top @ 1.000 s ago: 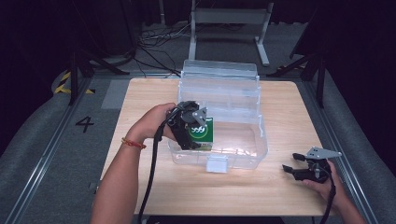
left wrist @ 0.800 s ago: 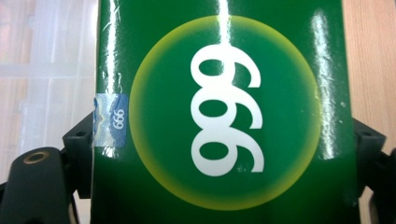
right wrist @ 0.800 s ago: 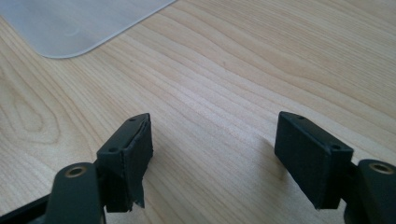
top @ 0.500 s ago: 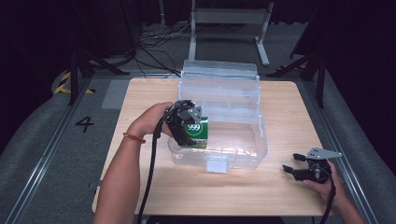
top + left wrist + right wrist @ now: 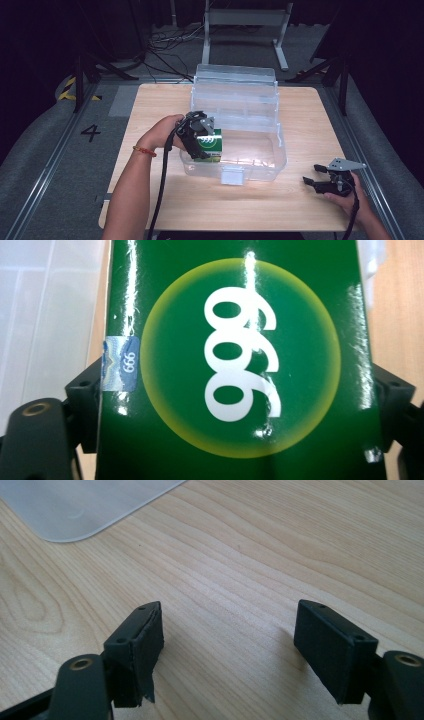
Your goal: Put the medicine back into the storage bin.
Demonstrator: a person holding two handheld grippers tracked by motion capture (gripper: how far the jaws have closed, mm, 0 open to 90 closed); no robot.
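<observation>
One green box [image 5: 210, 145], glossy, printed with a yellow disc and white "999"; clamped between the jaws of the left gripper [image 5: 196, 136], side faces pressed by both pads as seen in the left gripper view [image 5: 235, 360]. Position: at the left end of the clear plastic bin [image 5: 277, 145], over the near-left corner, lower edge at or just below the rim; contact with the bin floor cannot be told. Changed within the last second: box carried slightly toward the person and down, tilt reduced, logo turned more to the front. Reading: lowering into the bin under way, release not yet made.

One clear plastic bin, lid [image 5: 235, 82] hinged open and standing up at the far side, latch tab on the near wall; unmoved, interior otherwise bare.

One right gripper [image 5: 320, 182], jaws wide apart, holding nothing, resting low over the wooden table [image 5: 300, 112] near the bin's right front corner; unchanged, idle.

Remaining, by judgement: seat box on bin floor, open jaws, withdraw.
</observation>
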